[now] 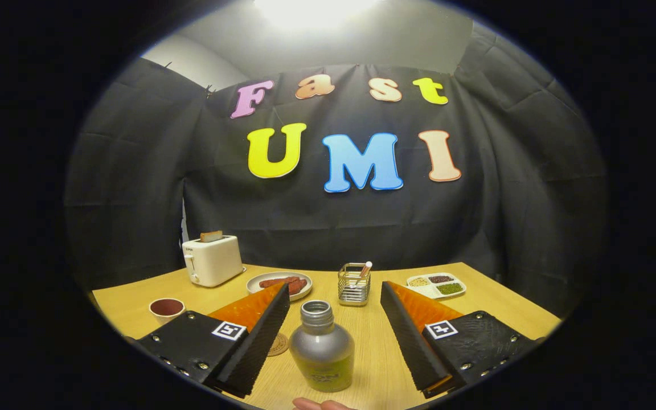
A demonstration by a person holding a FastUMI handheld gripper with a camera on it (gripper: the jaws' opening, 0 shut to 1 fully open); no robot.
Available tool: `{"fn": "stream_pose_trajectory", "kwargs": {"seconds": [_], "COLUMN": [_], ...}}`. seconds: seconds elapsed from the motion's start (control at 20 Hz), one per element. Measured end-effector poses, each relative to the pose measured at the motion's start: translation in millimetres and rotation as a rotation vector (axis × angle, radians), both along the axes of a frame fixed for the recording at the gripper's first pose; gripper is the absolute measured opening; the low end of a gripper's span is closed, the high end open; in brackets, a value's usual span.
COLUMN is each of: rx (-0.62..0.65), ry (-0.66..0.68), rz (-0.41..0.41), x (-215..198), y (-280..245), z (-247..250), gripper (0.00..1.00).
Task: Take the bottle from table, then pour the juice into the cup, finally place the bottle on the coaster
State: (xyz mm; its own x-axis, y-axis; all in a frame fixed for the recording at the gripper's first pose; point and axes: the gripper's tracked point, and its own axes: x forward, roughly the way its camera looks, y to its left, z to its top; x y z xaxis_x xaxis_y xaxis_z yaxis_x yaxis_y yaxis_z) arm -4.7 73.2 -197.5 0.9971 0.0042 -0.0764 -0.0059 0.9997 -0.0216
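Observation:
A grey, uncapped bottle [322, 348] holding yellow-green juice stands upright on the wooden table [493, 310], between the two fingers of my gripper [335, 290]. The gripper is open; its fingers flank the bottle with gaps on both sides, the left finger closer. A round cork coaster [278, 344] lies flat just left of the bottle, partly hidden behind the left finger. A small cup [167, 309] with a dark red inside sits further left, beyond the left finger.
Beyond the fingers stand a white toaster [212, 260] with bread, a plate of sausages [280, 282], a wire holder [354, 283] and a divided tray [436, 285] of grains. A person's fingertip [319, 405] shows at the table's near edge.

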Motion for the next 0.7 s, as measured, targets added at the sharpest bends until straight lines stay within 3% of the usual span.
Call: {"fn": "stream_pose_trajectory", "kwargs": {"seconds": [0.55, 0.7], "rx": [-0.015, -0.007], "ry": [0.07, 0.086], "rz": [-0.059, -0.038], "x": [14.1, 19.2], "y": [0.1, 8.3], "z": [-68.1, -81.1], "gripper": [0.99, 0.99]}}
